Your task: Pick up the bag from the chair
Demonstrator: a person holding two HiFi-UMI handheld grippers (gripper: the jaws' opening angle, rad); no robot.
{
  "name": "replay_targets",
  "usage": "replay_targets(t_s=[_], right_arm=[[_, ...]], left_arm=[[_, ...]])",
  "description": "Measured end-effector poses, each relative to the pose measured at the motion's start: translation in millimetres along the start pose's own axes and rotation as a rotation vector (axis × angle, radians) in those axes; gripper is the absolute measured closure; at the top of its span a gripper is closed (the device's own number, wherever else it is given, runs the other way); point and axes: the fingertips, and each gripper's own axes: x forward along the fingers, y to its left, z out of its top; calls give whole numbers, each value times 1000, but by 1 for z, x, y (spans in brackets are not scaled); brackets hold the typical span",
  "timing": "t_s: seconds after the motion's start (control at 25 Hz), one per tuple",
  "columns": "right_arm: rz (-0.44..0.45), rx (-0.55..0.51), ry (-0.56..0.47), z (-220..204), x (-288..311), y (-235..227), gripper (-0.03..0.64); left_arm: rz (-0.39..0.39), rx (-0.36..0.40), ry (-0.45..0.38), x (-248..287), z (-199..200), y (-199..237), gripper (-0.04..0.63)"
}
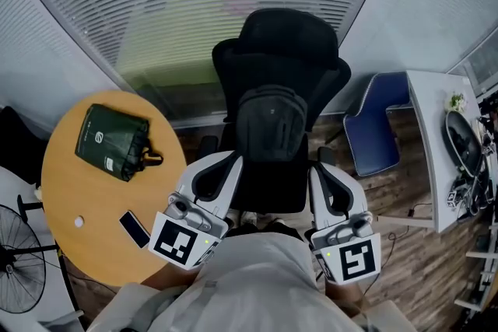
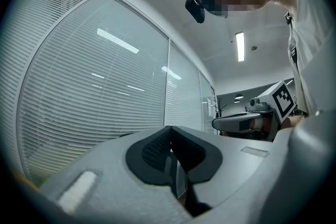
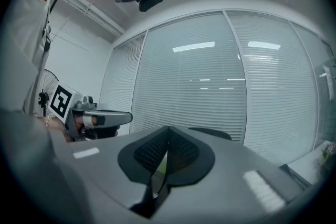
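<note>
Hovering near the black bag (image 1: 271,120) on the chair (image 1: 284,35), the left hand-held gripper (image 1: 232,159) and the right hand-held gripper (image 1: 317,172) both keep their jaws closed on nothing.

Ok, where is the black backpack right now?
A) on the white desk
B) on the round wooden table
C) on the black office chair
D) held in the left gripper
C: the black backpack sits on the seat of the black office chair, propped against its backrest.

Black bag (image 1: 271,120), black chair (image 1: 284,39)
</note>
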Motion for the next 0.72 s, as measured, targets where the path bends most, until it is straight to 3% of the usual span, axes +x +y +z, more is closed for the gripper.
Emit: replay_targets(t_s=[0.72], right_arm=[[24,20,30,-22,-9,-55,612]], left_arm=[[54,-10,49,31,-19,-16,591]])
